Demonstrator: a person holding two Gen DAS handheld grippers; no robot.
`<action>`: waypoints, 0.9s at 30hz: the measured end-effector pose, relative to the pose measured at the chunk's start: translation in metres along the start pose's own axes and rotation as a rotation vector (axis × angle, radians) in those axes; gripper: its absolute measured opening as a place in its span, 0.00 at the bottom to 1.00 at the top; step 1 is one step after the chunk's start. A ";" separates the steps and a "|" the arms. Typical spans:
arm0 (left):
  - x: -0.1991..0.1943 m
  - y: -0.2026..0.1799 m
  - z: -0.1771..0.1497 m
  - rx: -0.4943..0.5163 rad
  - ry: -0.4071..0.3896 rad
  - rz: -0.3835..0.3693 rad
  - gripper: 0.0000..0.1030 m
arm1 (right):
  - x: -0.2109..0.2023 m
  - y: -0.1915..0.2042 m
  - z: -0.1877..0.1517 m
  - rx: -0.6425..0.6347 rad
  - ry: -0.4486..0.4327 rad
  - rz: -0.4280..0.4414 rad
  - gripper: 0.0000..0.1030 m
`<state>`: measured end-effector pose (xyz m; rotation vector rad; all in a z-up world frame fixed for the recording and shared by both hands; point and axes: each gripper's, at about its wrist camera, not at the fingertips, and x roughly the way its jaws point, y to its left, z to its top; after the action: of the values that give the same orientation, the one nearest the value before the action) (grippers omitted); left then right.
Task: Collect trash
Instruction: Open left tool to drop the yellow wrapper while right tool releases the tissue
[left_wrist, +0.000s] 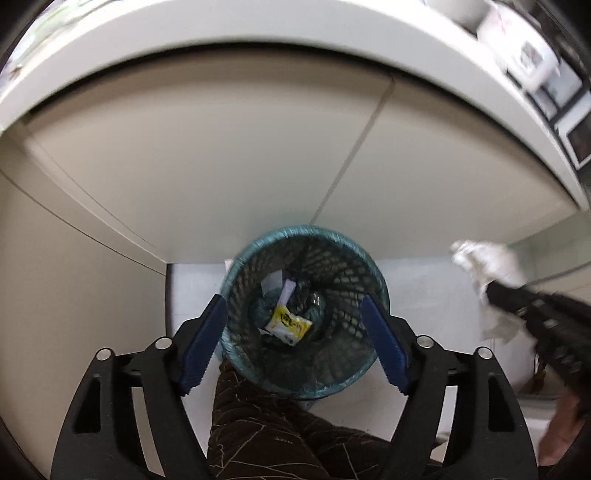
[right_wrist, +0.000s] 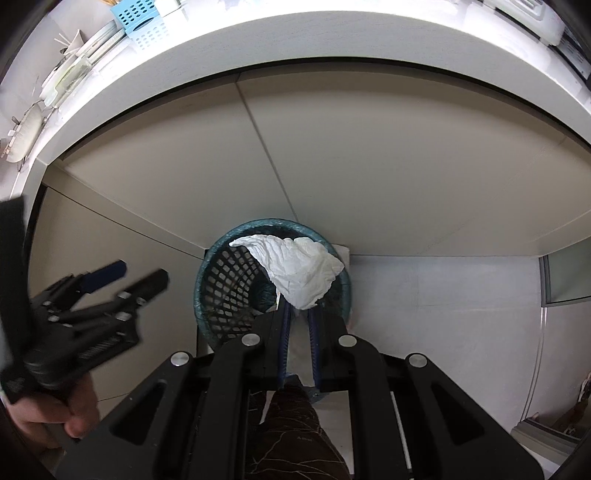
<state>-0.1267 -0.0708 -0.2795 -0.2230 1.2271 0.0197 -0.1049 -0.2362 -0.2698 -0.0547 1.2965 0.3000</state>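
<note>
A teal mesh waste bin (left_wrist: 306, 232) stands on the floor below my left gripper (left_wrist: 295, 306), whose blue pads (left_wrist: 207, 332) are spread open on either side of it with nothing between them. A yellow wrapper (left_wrist: 290, 325) and white paper scraps lie at the bin's bottom. My right gripper (right_wrist: 298, 310) is shut on a crumpled white tissue (right_wrist: 299, 273), which hangs over the far right part of the bin (right_wrist: 221, 280). In the left wrist view that right gripper (left_wrist: 495, 291) and its tissue (left_wrist: 487, 266) show at the right. The open left gripper (right_wrist: 146, 271) appears at the left of the right wrist view.
The bin sits against beige cabinet doors (left_wrist: 258, 147) under a white countertop edge (right_wrist: 295, 40). A leg in brown patterned trousers (left_wrist: 266, 424) is just in front of the bin. A blue perforated basket (right_wrist: 142, 18) and dishes (right_wrist: 66, 74) stand on the counter. Pale floor (right_wrist: 443, 295) extends right.
</note>
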 end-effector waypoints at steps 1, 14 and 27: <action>-0.005 0.004 0.001 -0.010 -0.011 0.004 0.80 | 0.003 0.004 0.001 -0.006 0.005 0.004 0.09; -0.024 0.034 -0.004 -0.049 -0.027 0.019 0.94 | 0.040 0.037 0.009 -0.069 0.063 0.048 0.09; -0.030 0.051 -0.005 -0.055 -0.012 0.030 0.94 | 0.056 0.047 0.011 -0.088 0.089 0.025 0.37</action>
<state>-0.1479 -0.0184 -0.2614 -0.2516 1.2190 0.0806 -0.0926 -0.1785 -0.3143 -0.1278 1.3730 0.3789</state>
